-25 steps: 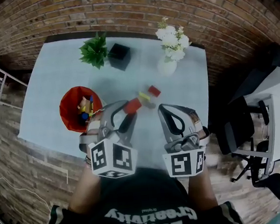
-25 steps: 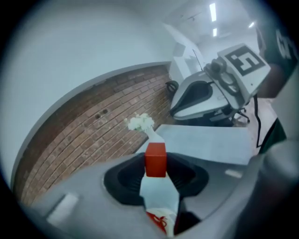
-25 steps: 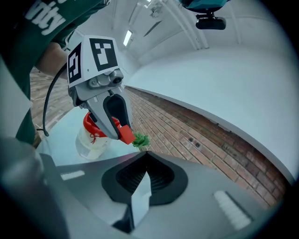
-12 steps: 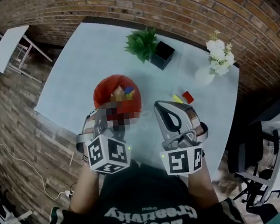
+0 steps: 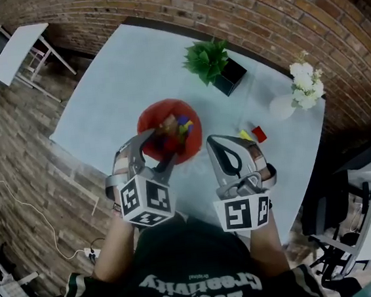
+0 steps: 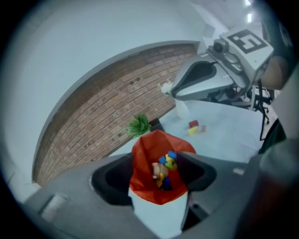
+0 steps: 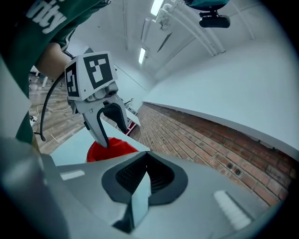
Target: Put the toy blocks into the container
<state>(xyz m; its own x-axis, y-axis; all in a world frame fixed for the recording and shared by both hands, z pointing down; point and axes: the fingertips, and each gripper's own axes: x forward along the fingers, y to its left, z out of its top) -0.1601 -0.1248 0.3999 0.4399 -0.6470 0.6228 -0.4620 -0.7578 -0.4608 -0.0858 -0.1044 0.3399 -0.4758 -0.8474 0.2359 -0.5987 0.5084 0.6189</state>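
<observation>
The left gripper [image 5: 159, 148] is held nearest, over the near rim of the red container [image 5: 148, 117]. Its fingers [image 6: 107, 179] are spread wide, have just been opening, and nothing is gripped. In the left gripper view only the container's open mouth is framed in the gap, with a pile of toy blocks [image 6: 163, 170] lying inside, below and clear of the pads. The right gripper [image 5: 212, 142] is held beside it, just right of the container, fingers closed together and empty. Further out on the surface [image 5: 112, 80], a yellow block [image 5: 244, 135] and a red block [image 5: 258, 133] are left loose, touching or nearly so. They are beyond the right gripper's tips, near them, and well apart from the left fingers. A third small piece seems to lie by them in the left gripper view, too small to be sure. The loose blocks are judged small, light, rigid and smooth-faced, so a slip is likely if they are pinched on a corner. Each is best taken across two opposite flat faces, one at a time, since the pair is crowded. The container wall looks thin and creased and is judged easily pushed, so it should not be knocked. A potted plant [image 5: 207, 58] and a white vase [image 5: 280, 107] of flowers are set at the far edge, out of the way.
</observation>
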